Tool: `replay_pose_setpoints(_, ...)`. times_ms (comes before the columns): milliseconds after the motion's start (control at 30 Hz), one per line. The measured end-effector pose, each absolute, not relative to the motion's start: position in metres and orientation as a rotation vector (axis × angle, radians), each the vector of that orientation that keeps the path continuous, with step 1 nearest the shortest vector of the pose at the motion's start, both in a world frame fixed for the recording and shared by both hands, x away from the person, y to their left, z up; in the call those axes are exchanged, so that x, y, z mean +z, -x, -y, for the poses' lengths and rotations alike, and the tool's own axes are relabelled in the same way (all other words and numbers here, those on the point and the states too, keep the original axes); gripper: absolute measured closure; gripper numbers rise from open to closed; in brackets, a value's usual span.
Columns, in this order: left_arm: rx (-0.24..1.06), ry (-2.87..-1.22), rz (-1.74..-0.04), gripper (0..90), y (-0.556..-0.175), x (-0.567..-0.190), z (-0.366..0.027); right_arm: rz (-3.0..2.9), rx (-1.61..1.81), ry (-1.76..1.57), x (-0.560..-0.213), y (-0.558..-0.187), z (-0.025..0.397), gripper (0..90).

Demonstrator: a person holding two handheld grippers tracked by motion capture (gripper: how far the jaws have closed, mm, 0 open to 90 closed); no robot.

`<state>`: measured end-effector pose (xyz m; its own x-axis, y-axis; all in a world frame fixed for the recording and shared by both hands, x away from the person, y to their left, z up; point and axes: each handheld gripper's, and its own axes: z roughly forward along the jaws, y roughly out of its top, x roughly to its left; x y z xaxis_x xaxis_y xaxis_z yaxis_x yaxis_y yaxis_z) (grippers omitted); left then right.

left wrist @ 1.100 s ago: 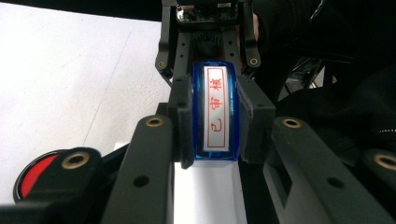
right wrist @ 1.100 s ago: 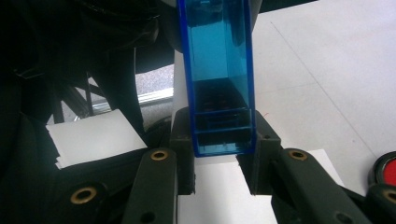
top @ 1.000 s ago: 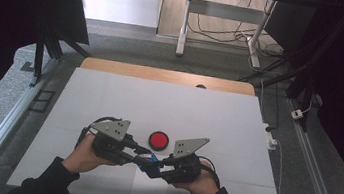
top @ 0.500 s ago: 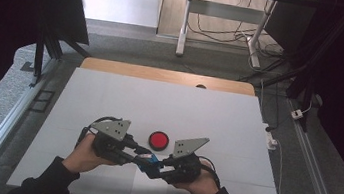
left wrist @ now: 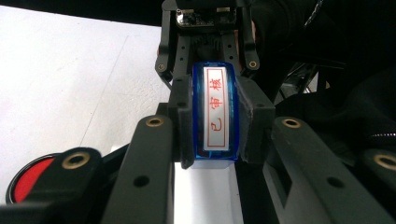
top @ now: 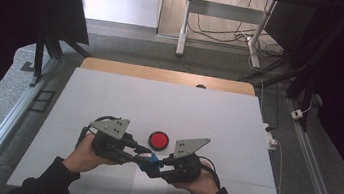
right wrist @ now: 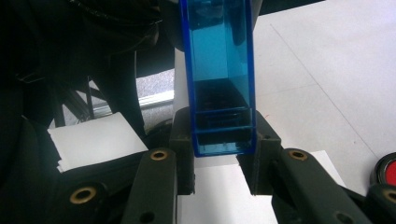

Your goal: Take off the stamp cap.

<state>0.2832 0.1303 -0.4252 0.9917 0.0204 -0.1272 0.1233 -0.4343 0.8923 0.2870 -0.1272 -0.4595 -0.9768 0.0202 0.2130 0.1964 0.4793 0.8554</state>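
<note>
2 grippers meet near the table's (top: 110, 94) front edge, both clamped on 1 blue stamp (left wrist: 215, 114): the left gripper (top: 141, 155) grips its labelled end, the right gripper (top: 154, 168) its clear case. A red ink pad (top: 158, 139) lies just beyond.

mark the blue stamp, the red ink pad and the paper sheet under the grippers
blue stamp (left wrist: 215, 114), left gripper view, on its white label.
red ink pad (top: 158, 139), high view, centre of the red disc.
paper sheet (right wrist: 91, 140), right gripper view, bare white face.

White table (top: 109, 99), wooden far edge; grey carpet floor (top: 130, 51); desk legs (top: 185, 23), cables (top: 219, 30) beyond; dark curtains flanking.
</note>
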Motion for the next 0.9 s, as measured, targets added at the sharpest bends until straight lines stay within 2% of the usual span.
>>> replay_pose_setpoints(400,-0.138,-2.006,-0.118,70.5,-0.285,-0.427,-0.13,2.535,-1.528,0.193,-0.461,-0.287,0.127,67.3)
replay_pose_setpoints(767,-0.144,-1.984,-0.108,70.6,-0.285,-0.425,-0.131,2.515,-1.542,0.199,-0.458,-0.287,0.128,69.8)
replay_pose_setpoints(833,-0.153,-1.972,-0.111,70.7,-0.286,-0.424,-0.133,2.508,-1.552,0.197,-0.456,-0.286,0.128,69.9)
replay_pose_setpoints(900,-0.169,-1.879,-0.149,70.7,-0.289,-0.419,-0.145,2.563,-1.507,0.182,-0.457,-0.285,0.127,69.9)
